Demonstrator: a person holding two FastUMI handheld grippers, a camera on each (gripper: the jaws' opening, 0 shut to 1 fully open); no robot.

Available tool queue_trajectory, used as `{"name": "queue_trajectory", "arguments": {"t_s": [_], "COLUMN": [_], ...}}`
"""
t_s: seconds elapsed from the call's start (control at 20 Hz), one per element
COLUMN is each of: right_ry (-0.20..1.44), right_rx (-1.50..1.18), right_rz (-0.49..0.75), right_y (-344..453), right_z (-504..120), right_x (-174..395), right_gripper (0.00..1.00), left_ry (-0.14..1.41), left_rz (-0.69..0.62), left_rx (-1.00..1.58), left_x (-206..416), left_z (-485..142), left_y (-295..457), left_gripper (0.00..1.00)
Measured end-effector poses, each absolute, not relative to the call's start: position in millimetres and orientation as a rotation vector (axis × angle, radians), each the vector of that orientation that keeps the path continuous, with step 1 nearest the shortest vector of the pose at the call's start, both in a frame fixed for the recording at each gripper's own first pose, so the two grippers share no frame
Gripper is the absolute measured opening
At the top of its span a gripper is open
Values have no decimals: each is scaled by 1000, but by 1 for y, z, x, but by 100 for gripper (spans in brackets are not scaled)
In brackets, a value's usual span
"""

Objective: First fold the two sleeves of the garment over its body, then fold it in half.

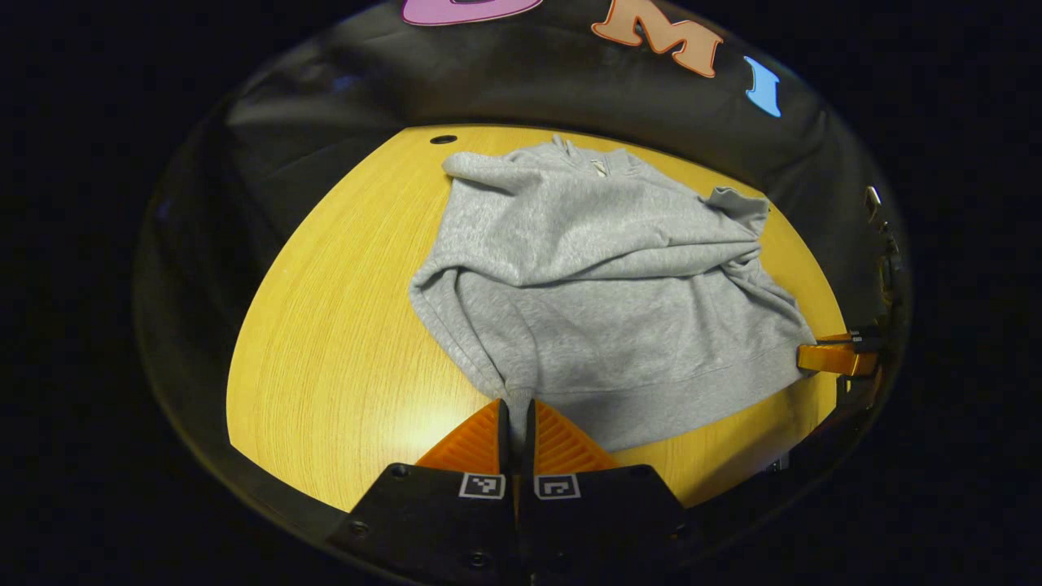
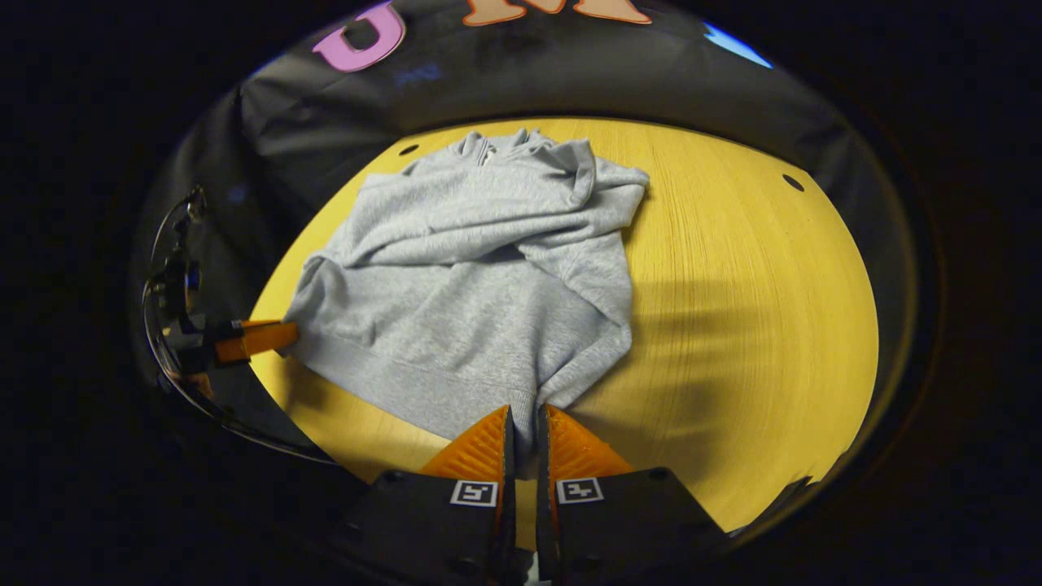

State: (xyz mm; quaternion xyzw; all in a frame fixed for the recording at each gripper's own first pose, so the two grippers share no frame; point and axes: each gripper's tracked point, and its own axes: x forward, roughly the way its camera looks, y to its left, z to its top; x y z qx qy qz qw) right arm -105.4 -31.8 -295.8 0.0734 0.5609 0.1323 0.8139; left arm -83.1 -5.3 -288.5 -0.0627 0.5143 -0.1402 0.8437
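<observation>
Two grippers, left (image 1: 517, 404) and right (image 2: 522, 411), apparently pinch one sweatshirt's (image 1: 602, 285) hem corners.

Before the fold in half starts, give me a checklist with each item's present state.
1. Both sleeves folded over the sweatshirt body: ok, they cross its front.
2. Left gripper pinching the hem corner: ok, fabric sits between its fingers.
3. Right gripper pinching the other hem corner: ok, fabric sits between its fingers.
4. Collar end lying flat on the table: ok, slightly rumpled.
5. Bare table beyond the collar for the fold to land: ok.
6. Grip firmness: cannot tell.
</observation>
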Motion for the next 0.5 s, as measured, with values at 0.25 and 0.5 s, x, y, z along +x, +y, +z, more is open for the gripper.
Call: {"name": "queue_trajectory", "arguments": {"t_s": [0.25, 0.5], "right_ry": [1155, 1120], "right_rx": [295, 377], "right_rz": [276, 270], "right_y": [-30, -26], "right_z": [-261, -244], "right_x": [-76, -47], "right_gripper": [12, 12], "left_ry": [1059, 1023], "left_rz": [-289, -280], "left_rx": [-199, -223], "left_x": [-53, -22], "left_z": [-260, -237], "left_y": [-4, 0], "left_gripper": [0, 0]}}
